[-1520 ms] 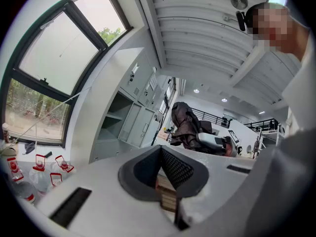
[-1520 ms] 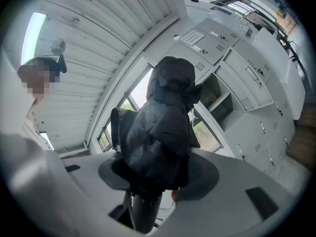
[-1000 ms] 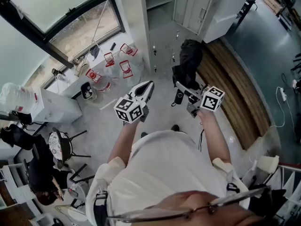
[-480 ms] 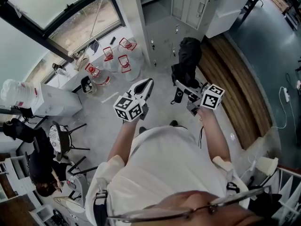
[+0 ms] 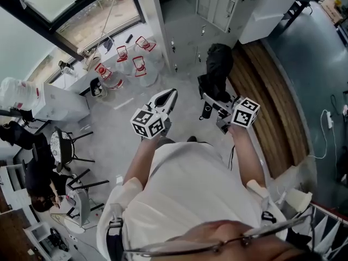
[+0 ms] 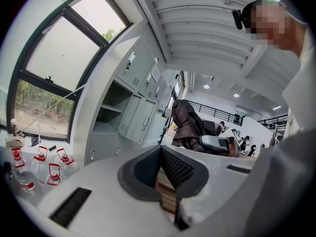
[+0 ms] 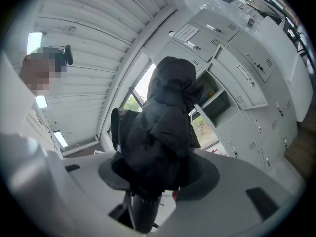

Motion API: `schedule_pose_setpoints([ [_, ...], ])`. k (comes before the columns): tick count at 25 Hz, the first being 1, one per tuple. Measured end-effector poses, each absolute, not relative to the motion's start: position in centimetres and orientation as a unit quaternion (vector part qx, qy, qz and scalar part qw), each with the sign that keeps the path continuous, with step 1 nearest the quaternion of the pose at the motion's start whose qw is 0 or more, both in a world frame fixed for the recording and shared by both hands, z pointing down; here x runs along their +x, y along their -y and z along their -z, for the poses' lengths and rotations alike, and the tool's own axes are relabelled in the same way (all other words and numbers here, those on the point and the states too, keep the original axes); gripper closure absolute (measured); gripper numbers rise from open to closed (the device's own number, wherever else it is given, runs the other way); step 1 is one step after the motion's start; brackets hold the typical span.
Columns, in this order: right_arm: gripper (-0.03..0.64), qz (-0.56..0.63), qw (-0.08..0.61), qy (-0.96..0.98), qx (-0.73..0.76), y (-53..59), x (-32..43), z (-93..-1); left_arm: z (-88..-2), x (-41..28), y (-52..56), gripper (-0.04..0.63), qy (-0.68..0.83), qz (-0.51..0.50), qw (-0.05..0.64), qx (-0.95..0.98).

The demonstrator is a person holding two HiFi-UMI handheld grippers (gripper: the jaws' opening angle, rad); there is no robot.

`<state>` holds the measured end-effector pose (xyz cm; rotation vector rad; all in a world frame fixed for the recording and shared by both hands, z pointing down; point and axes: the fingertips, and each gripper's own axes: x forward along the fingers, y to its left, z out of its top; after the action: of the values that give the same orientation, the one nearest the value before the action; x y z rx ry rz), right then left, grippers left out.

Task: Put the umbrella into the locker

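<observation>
The right gripper [image 5: 213, 103] is clamped on the folded black umbrella [image 5: 218, 64]. In the right gripper view the dark bundle of fabric [image 7: 165, 127] fills the gap between the two grey jaws [image 7: 158, 179], and its handle end hangs below them. In the head view the umbrella rises from the gripper toward 12 o'clock, ending just short of the grey lockers [image 5: 187, 34], which stand at 12 o'clock from the person's white shirt [image 5: 190, 194]. The left gripper [image 5: 169, 98] sits at about 11 o'clock from the shirt, level with the right one and apart from it. Its jaws are closed tip to tip with nothing between them [image 6: 162, 154]. The left gripper view shows one locker compartment standing open [image 6: 109, 117] at 9 o'clock from the jaw tips. Water bottles with red labels [image 5: 122, 67] stand on the floor at 10 o'clock, under the window [image 5: 70, 10]. A wooden strip of floor [image 5: 274, 102] runs along at 3 o'clock.
</observation>
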<state>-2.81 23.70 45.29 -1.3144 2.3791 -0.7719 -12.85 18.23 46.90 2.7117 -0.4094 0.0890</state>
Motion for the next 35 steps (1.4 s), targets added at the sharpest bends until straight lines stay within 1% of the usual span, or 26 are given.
schedule_pose_setpoints([
  [15,0.394,0.287,0.143,-0.836,-0.444,-23.0,-1.2,-47.0,-47.4,-11.0,-17.9,0.592,0.167,-0.035,0.2,0.965],
  [28,0.396,0.29,0.126,-0.83,-0.46,-14.9,1.5,-48.3,-48.1,-8.4,-9.7,0.592,0.161,-0.032,0.201,0.966],
  [35,0.397,0.302,0.136,-0.824,-0.46,-8.9,2.0,-48.6,-48.6,-7.5,-3.4,0.592,0.151,-0.04,0.204,0.967],
])
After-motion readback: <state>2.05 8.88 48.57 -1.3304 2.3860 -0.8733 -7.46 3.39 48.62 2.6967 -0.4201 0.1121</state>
